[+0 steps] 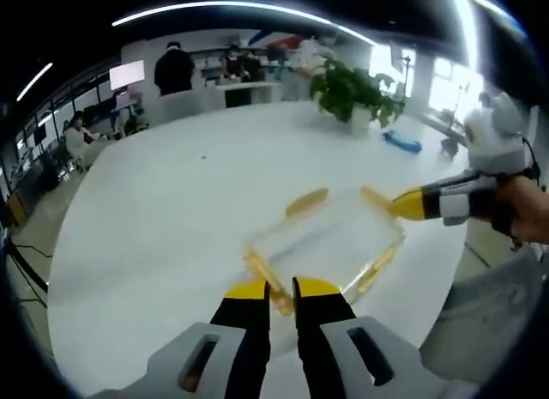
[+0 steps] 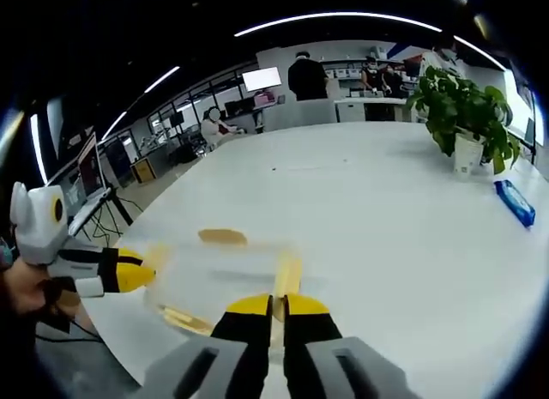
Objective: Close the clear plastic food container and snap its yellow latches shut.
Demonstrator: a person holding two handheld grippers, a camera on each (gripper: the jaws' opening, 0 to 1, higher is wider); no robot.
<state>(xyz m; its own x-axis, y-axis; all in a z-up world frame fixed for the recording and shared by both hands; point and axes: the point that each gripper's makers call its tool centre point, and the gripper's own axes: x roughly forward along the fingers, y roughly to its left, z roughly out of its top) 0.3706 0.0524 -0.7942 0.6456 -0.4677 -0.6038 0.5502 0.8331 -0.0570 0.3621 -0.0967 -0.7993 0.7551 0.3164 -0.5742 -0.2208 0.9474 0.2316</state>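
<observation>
The left gripper (image 1: 281, 289) is nearly shut, its tips at a latch (image 1: 268, 284) of the container (image 1: 330, 238) just ahead. The right gripper (image 2: 272, 308) grips a latch (image 2: 287, 275) on the opposite side. The lid seems on; other latches (image 1: 307, 202) stick out, so snapping remains. Contents: cannot tell. Beyond, a plant (image 1: 353, 92).

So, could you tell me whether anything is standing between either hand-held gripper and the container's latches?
Nothing visible does. The left hand-held gripper is already at a yellow latch of the clear container, and the right hand-held gripper is at another latch. The white table around them is bare.
</observation>
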